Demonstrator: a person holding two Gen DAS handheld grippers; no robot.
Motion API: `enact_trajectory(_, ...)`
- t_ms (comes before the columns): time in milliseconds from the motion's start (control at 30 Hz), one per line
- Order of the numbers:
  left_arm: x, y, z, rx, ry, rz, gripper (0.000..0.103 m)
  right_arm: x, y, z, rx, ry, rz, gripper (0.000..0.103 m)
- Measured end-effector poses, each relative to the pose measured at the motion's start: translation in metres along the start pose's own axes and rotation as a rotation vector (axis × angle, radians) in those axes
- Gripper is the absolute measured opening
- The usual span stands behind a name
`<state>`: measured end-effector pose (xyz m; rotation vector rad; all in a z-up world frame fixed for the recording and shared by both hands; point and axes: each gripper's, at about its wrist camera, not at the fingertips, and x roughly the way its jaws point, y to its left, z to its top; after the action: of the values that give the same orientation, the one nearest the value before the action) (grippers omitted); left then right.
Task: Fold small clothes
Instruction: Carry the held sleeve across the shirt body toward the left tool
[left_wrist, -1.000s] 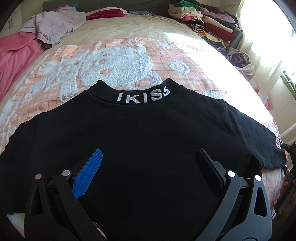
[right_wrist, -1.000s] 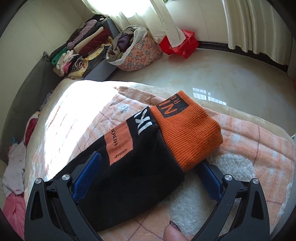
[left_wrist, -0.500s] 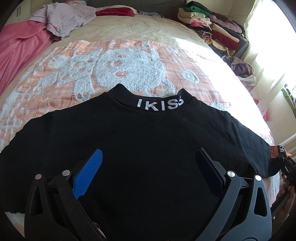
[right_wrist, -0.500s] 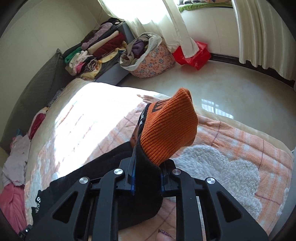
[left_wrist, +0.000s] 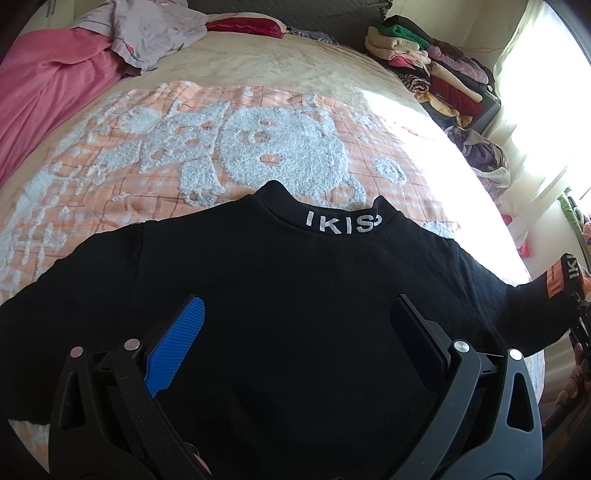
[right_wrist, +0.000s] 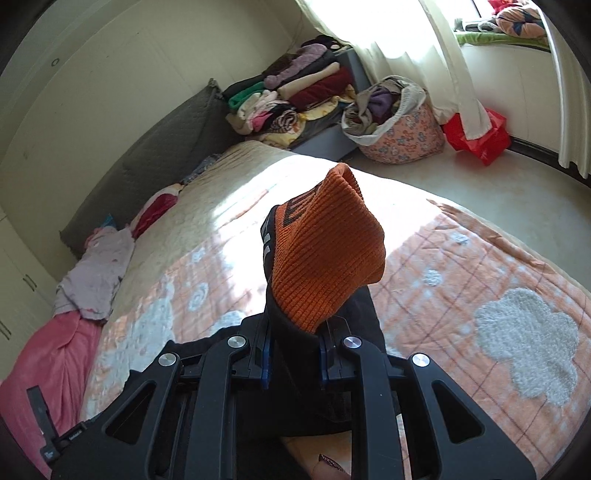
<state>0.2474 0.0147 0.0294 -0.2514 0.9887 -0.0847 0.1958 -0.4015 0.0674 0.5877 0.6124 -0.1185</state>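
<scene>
Sweater (left_wrist: 295, 295): black, lettered collar, lying flat on the bed's orange blanket (left_wrist: 110, 155).
Left tool (left_wrist: 295, 332): fingers wide apart above the sweater's body, gripping nothing.
Sleeve (left_wrist: 524, 306): stretched toward the right edge, lifted off the blanket.
Right tool (right_wrist: 293, 354): clamped on the sleeve just behind its orange cuff (right_wrist: 328, 254).

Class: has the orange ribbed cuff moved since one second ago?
Yes. The orange ribbed cuff, clamped in the right gripper, has risen off the peach patterned blanket.
</scene>
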Motion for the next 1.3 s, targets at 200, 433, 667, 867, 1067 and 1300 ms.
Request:
enact_trajectory(200,-0.010,0.009,-0.001,-0.009,-0.008,-0.020,0.095,0.003,0.051,-0.009,-0.087,0.023,0.080,0.017)
enact_trajectory(433,-0.020,0.019,0.000,-0.021,-0.016,-0.031,0.095,0.012,0.093,-0.031,-0.155,0.069,0.138,0.017)
enact_trajectory(667,-0.031,0.031,0.001,-0.025,-0.033,-0.039,0.095,0.018,0.132,-0.051,-0.213,0.104,0.196,0.017)
enact_trajectory(867,-0.032,0.051,0.005,-0.066,-0.030,-0.010,0.095,0.026,0.166,-0.071,-0.266,0.134,0.229,0.017)
enact_trajectory(1067,-0.034,0.069,0.006,-0.122,-0.027,-0.059,0.095,0.035,0.195,-0.094,-0.321,0.167,0.259,0.017)
enact_trajectory(1300,-0.036,0.090,0.008,-0.199,-0.022,-0.107,0.095,0.052,0.218,-0.122,-0.362,0.216,0.264,0.019)
